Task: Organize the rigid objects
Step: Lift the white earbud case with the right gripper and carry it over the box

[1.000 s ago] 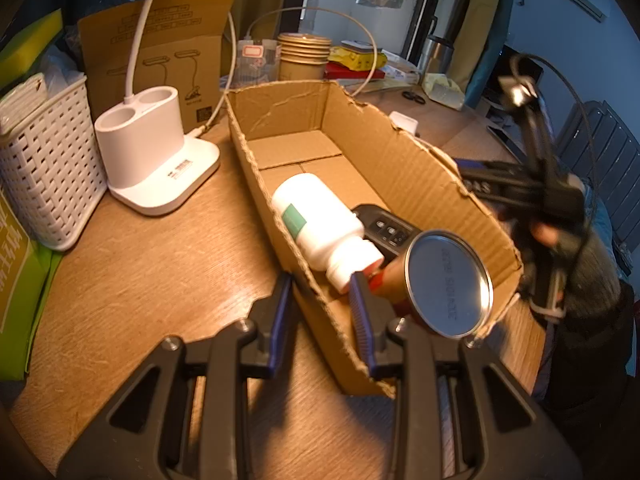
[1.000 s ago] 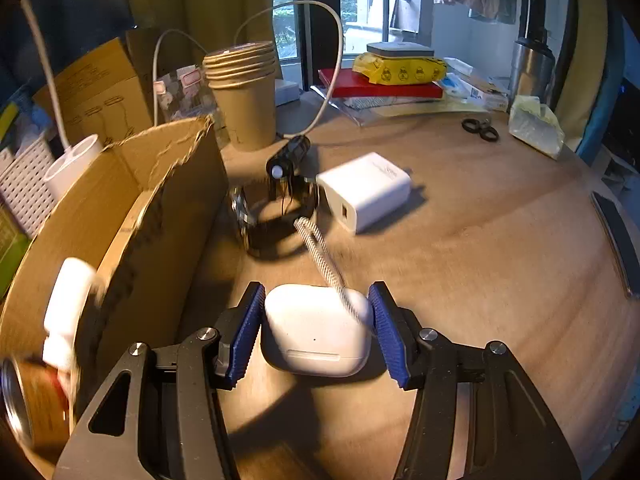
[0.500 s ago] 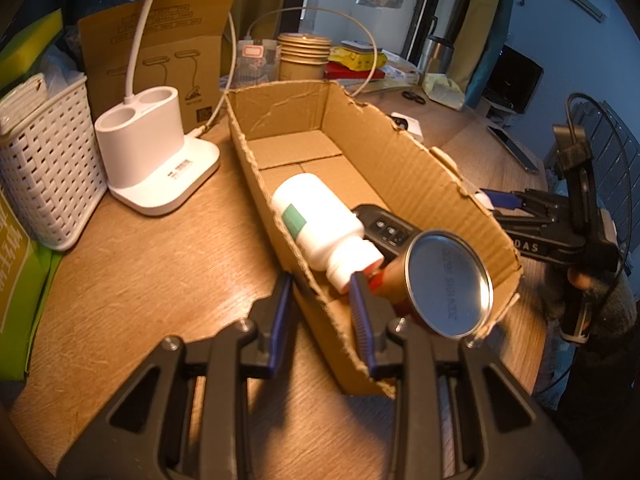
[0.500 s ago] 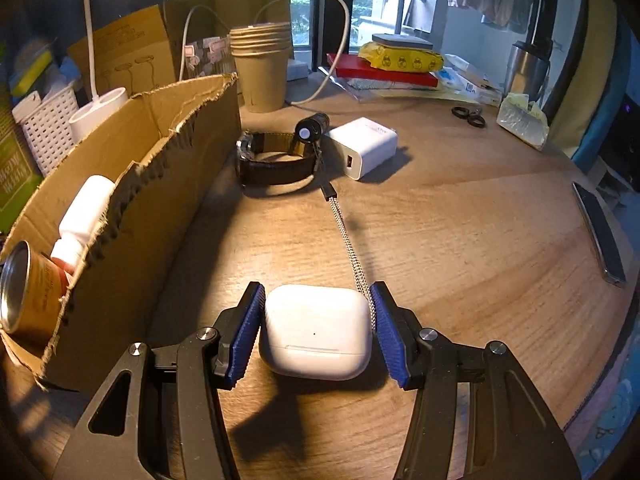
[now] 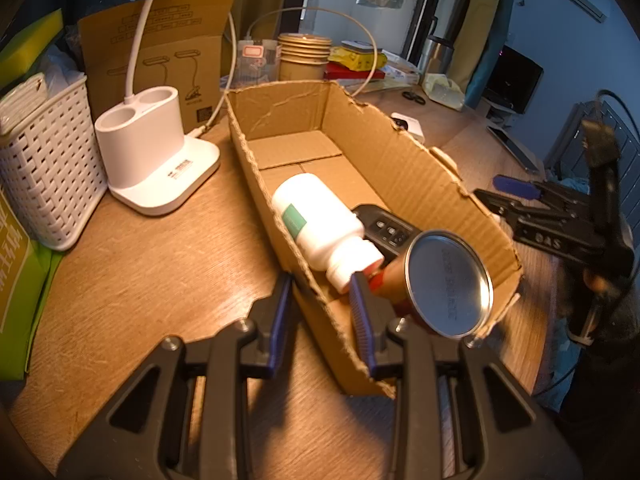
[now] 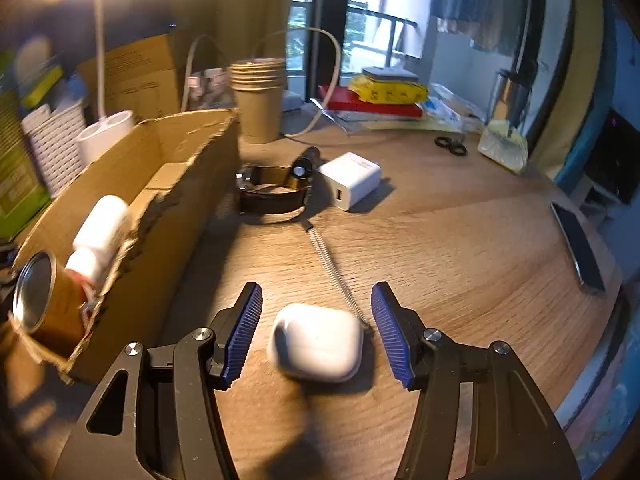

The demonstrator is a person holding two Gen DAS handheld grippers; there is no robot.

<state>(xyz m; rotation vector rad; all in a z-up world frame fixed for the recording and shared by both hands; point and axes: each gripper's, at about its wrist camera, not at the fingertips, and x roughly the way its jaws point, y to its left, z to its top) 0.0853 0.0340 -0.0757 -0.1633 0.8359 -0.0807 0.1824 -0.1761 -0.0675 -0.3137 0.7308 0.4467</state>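
A long cardboard box (image 5: 404,160) lies on the wooden table and holds a white pill bottle (image 5: 316,220), a black remote (image 5: 386,232) and a tin can (image 5: 444,284). My left gripper (image 5: 322,316) is shut on the box's near wall. My right gripper (image 6: 316,332) is open, and a white earbud case (image 6: 316,342) sits on the table between its fingers, blurred. The box (image 6: 132,208) is to its left. The right gripper also shows in the left wrist view (image 5: 560,220), beyond the box.
A black watch (image 6: 272,192), a small flashlight (image 6: 304,164), a white charger (image 6: 352,180) and a braided cable (image 6: 332,264) lie ahead of the right gripper. Paper cups (image 6: 258,100), a phone (image 6: 580,248), a white basket (image 5: 40,168) and a lamp base (image 5: 152,160) stand around.
My right gripper carried the earbud case back toward the table's near side, then opened and let it go. The left gripper has not moved.
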